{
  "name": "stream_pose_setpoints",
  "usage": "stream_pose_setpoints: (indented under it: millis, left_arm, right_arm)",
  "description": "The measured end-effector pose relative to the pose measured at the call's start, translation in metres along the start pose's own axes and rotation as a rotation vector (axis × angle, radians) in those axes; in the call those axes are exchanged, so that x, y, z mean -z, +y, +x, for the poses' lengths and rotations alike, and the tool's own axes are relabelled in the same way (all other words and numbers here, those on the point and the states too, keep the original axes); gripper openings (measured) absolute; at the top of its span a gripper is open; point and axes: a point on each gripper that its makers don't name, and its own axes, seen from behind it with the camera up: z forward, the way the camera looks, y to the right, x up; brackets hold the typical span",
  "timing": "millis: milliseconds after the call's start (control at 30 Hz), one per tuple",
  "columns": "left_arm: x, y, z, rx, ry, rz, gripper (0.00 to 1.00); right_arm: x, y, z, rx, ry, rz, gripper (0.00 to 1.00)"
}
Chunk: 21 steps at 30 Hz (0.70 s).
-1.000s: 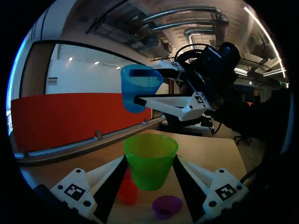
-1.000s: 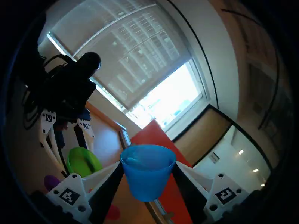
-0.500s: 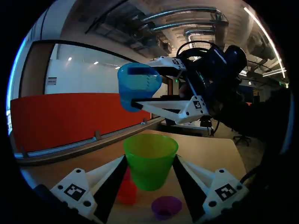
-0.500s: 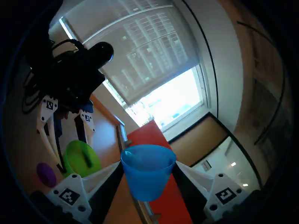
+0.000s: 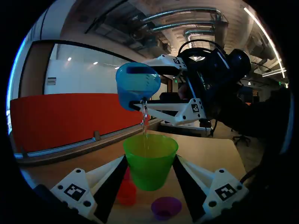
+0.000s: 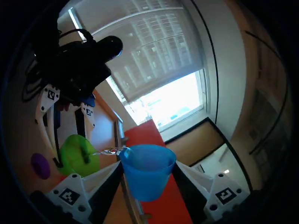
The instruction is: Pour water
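Note:
My left gripper (image 5: 150, 164) is shut on a green cup (image 5: 150, 160), held upright above the wooden table (image 5: 209, 149). Above it, my right gripper (image 5: 139, 86) holds a blue cup (image 5: 135, 89) tipped over, and a thin stream of water (image 5: 143, 119) falls from its rim into the green cup. In the right gripper view the blue cup (image 6: 146, 171) sits between my right gripper's (image 6: 147, 173) fingers, water (image 6: 110, 151) leaves its left rim toward the green cup (image 6: 77, 155), and the left gripper (image 6: 71, 112) shows beyond it.
A red cup (image 5: 127, 191) and a small purple cup (image 5: 166, 207) stand on the table below the green cup. A red wall panel (image 5: 67, 119) with a ledge runs along the table's far side. The purple cup (image 6: 40, 165) lies left of the green one.
The blue cup has tipped further over the last second and water now runs from it into the green cup. The green cup has stayed in place.

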Motion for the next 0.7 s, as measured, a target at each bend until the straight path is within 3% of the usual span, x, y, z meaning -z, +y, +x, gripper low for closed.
stream_pose_setpoints:
  millis: [700]
  left_arm:
    - [-0.002, 0.001, -0.002, -0.010, -0.006, -0.001, 0.83]
  right_arm:
    - [-0.003, 0.014, 0.002, 0.106, 0.001, -0.034, 0.90]
